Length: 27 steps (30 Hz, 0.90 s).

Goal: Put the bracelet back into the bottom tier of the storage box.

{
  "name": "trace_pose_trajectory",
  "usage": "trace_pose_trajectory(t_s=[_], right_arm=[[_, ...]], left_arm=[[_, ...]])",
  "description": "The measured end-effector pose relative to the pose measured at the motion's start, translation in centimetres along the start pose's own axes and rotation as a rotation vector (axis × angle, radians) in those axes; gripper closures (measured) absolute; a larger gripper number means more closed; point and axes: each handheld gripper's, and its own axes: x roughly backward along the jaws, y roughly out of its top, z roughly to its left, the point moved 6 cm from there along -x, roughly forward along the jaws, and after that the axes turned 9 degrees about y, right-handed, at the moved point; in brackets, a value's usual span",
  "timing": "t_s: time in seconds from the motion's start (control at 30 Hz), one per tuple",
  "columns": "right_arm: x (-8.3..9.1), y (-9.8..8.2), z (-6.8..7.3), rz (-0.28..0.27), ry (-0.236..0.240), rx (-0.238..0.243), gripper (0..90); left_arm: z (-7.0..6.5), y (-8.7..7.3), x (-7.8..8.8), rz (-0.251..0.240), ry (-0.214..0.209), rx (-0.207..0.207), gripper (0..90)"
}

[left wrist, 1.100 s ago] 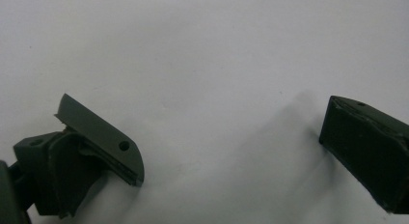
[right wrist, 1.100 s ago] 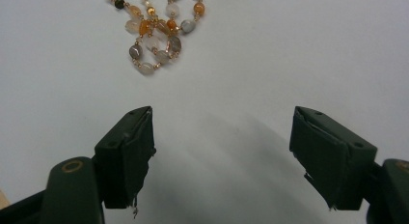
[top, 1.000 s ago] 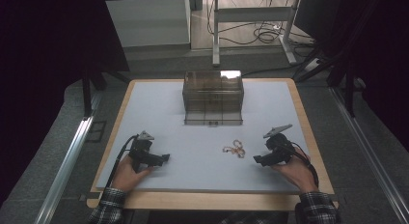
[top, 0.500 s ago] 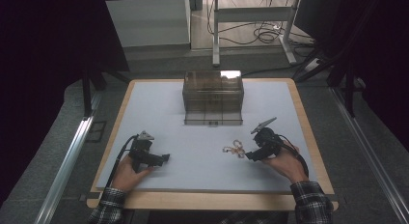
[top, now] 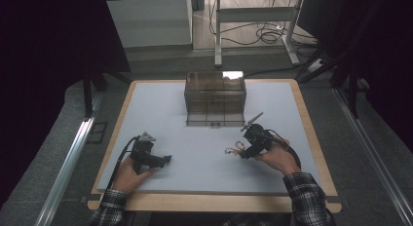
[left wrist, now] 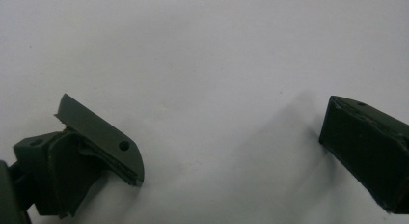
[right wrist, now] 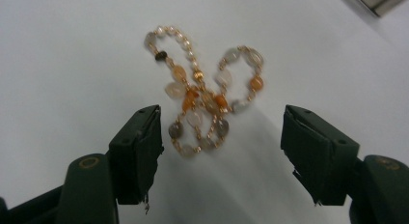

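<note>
On the counter (top: 204, 153), right gripper (right wrist: 222, 137) jaws sit apart around the bracelet (right wrist: 205, 98), pads not touching; left gripper (left wrist: 231, 151) jaws wide, nothing between.

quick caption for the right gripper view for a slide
Open right tool poised over a beaded bracelet lying tangled on the white table.

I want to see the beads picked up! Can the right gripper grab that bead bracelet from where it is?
Probably yes. The right gripper is open, and the bead bracelet lies on the white mat just ahead of its jaws, its near loop already between them, with nothing in the way.
</note>
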Motion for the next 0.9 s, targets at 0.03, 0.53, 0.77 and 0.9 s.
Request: trace_pose_trajectory(t_s=[0.03, 0.53, 0.77, 0.9], right_arm=[[-0.1, 0.2, 0.0, 0.005, 0.0, 0.002, 30.4], [-2.9, 2.2, 0.1, 0.142, -0.042, 0.036, 29.0], [-2.3, 2.1, 0.4, 0.168, -0.012, 0.039, 70.4], [-2.2, 2.1, 0.3, 0.178, -0.002, 0.035, 77.2]], left_arm=[[0.0, 0.0, 0.0, 0.0, 0.0, 0.0, 0.0], [0.0, 0.0, 0.0, 0.0, 0.0, 0.0, 0.0], [0.0, 0.0, 0.0, 0.0, 0.0, 0.0, 0.0], [0.0, 0.0, 0.0, 0.0, 0.0, 0.0, 0.0]])
